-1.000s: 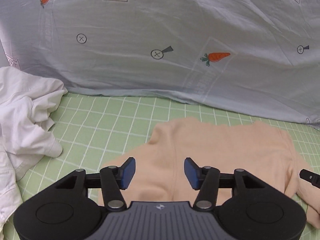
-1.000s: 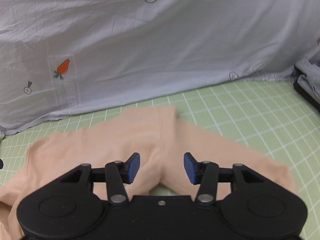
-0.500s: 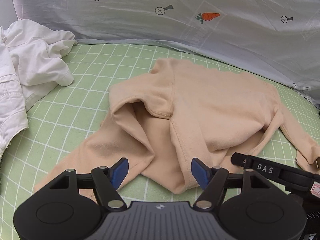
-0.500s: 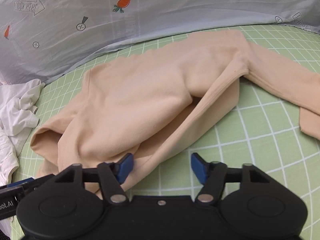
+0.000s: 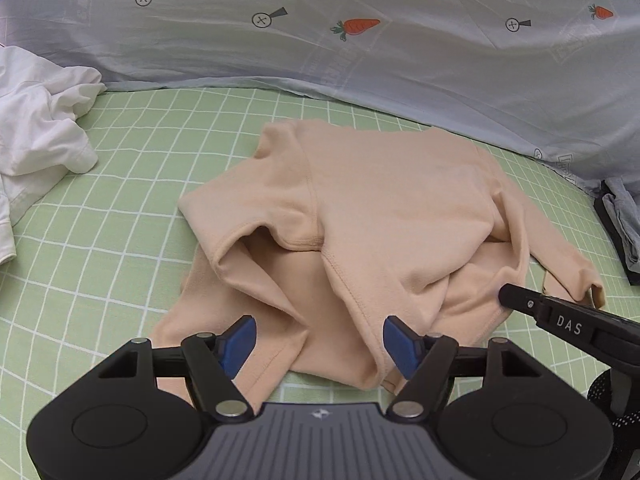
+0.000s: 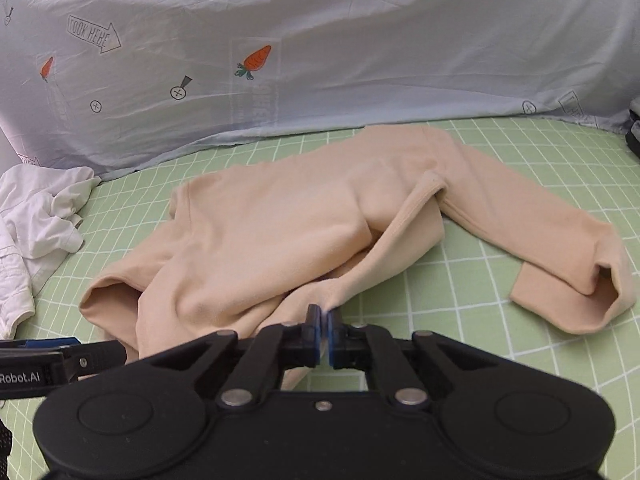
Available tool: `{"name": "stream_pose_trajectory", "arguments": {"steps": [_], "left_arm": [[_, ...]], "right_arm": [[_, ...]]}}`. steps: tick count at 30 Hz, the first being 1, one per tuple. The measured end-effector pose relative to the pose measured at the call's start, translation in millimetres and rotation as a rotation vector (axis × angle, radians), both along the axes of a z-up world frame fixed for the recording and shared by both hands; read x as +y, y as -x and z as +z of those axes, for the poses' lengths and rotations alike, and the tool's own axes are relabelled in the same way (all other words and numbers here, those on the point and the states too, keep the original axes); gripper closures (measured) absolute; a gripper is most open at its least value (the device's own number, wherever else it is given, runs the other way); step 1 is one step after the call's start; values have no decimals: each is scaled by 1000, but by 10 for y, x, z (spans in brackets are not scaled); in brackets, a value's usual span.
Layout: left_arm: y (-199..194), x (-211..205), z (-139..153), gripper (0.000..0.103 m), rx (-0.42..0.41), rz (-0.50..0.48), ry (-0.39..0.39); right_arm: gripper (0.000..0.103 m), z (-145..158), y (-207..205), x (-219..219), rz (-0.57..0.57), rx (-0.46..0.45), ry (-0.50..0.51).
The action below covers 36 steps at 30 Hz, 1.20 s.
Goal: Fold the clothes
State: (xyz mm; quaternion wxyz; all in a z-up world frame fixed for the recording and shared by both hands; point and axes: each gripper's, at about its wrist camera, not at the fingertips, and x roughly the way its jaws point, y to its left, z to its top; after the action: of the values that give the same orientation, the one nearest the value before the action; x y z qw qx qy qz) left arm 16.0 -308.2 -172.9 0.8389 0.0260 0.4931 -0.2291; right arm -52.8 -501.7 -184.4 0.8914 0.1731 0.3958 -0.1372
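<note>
A peach long-sleeved top (image 5: 380, 208) lies rumpled on the green checked sheet (image 5: 120, 184), its body partly folded over itself and one sleeve stretched out to the right (image 6: 560, 248). My left gripper (image 5: 320, 340) is open, its blue pads either side of the top's near hem. My right gripper (image 6: 324, 320) is shut on the near edge of the top (image 6: 280, 232); its side shows at the right of the left wrist view (image 5: 560, 320).
A crumpled white garment (image 5: 36, 136) lies at the left, also in the right wrist view (image 6: 36, 220). A pale blue carrot-print sheet (image 5: 360, 40) rises behind. A dark grey folded item (image 5: 620, 224) sits at the far right.
Both grippers pulled back and lowered toward the top's near edge. My right gripper has closed on the hem; half a second ago it was open. The left stays open.
</note>
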Motion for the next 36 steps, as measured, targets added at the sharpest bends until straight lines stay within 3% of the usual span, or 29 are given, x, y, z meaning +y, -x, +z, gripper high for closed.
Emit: {"name": "stream_pose_trajectory", "arguments": {"steps": [5,7,9,11,15,17,19,20,21,25,29,36], "left_arm": [[99,-212,-148,35,20,-56,-3],[103,-277,-199,44,25,-72,-17],[107,-342,-250,64,31,-88,-31],[102,-382,-291,74,41,-100,-29],[82,-459,-376,74,61,-115,-47],[76,-493,-406,74,71,-124,-53],[74,-498,-419,74,70,-127,-56],[70,-493,-421,87,68,-127,-55],[67,-487,-421,92,66,-127,-54],[15,-407,-322,96,32,-89,-43],[-73,-262,-133,96,-50,-23,-43],[-355,-31,153,96,-137,84,-16]], "right_arm": [[93,-140,37,-100,-26,39,-69],[87,-173,31,-117,-32,43,-92],[81,-207,30,-121,-35,43,-111],[79,-248,22,-116,-36,50,-127],[68,-356,20,-88,-43,81,-165],[67,-400,9,-76,-44,93,-186],[68,-425,13,-67,-30,88,-208],[74,-431,14,-64,-23,83,-216],[85,-439,8,-65,-15,83,-228],[99,-388,74,-136,-36,42,-257],[100,-261,201,-270,-78,-14,-237],[100,-5,466,-724,-240,-72,-97]]}}
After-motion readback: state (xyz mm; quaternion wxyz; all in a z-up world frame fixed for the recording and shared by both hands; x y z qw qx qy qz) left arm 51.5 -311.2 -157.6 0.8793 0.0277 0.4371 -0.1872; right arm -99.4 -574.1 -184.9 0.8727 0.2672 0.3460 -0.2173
